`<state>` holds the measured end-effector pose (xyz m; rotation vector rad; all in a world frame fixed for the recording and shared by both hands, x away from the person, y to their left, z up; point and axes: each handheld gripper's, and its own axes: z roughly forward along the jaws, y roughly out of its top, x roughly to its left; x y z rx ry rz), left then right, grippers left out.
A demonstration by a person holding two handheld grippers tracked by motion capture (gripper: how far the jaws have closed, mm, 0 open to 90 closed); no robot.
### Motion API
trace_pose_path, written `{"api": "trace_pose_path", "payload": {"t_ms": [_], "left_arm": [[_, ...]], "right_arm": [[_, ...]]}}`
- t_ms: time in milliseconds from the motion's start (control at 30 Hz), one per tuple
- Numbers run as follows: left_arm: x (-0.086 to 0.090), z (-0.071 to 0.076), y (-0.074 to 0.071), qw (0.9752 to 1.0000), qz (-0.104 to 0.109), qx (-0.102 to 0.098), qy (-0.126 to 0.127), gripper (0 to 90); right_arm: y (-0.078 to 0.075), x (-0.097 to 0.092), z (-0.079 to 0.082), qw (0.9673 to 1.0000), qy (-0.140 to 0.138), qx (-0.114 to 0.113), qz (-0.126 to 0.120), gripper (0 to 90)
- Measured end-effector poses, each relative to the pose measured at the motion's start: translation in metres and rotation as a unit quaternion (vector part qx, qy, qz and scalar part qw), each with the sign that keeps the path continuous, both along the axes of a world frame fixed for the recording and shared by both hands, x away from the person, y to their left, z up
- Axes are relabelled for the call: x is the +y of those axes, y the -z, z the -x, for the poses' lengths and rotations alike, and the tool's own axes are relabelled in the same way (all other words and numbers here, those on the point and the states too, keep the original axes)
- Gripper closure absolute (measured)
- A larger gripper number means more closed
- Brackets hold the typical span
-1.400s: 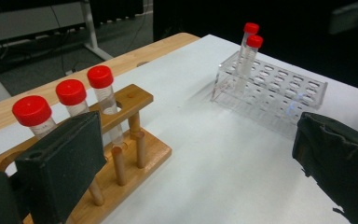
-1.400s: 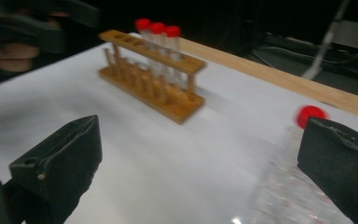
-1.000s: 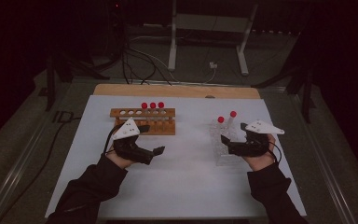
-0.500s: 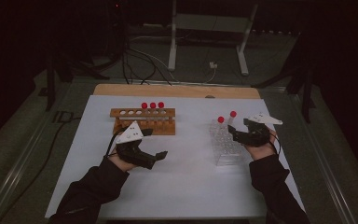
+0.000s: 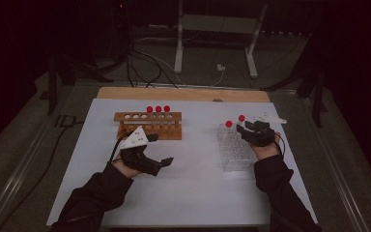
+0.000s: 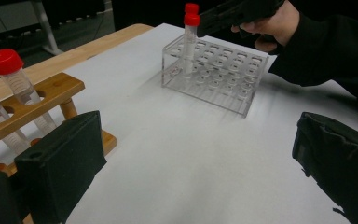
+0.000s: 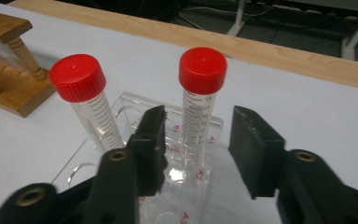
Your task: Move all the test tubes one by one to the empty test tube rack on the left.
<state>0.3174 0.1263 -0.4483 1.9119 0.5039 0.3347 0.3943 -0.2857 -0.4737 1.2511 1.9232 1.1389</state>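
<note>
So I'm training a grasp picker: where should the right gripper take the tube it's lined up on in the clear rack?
On the bare barrel just under the red cap, coming level from the person's side. The tube stands upright in the clear rack, and the right gripper already straddles it; its neighbour stands clear to one side.

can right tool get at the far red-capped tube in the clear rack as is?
Likely yes. The right tool has been closing, its jaws either side of the tube, pads not yet touching. The neighbouring tube stands clear.
</note>
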Motion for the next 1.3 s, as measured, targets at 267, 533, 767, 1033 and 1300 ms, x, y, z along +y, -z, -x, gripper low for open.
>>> {"api": "trace_pose_path", "payload": {"t_ms": [267,533,767,1033,1300], "left_arm": [[0.000,0.000,0.000,1.0000,0.000,0.000,0.000,2.9],[0.001,0.000,0.000,1.0000,0.001,0.000,0.000,2.9],[0.001,0.000,0.000,1.0000,0.001,0.001,0.003,2.9],[0.001,0.000,0.001,1.0000,0.001,0.002,0.003,2.9],[0.000,0.001,0.000,0.9999,-0.001,0.006,0.009,2.9]], "right_arm": [[0.002,0.004,-0.005,1.0000,-0.009,-0.001,0.003,70.4],[0.002,0.003,-0.006,0.9999,-0.006,0.001,0.010,74.6],[-0.010,0.001,0.000,0.9999,-0.006,-0.011,0.003,74.7],[-0.030,-0.004,0.012,0.9995,-0.005,-0.032,-0.005,74.7],[-0.046,-0.007,0.026,0.9991,-0.004,-0.042,-0.006,74.7]]}}
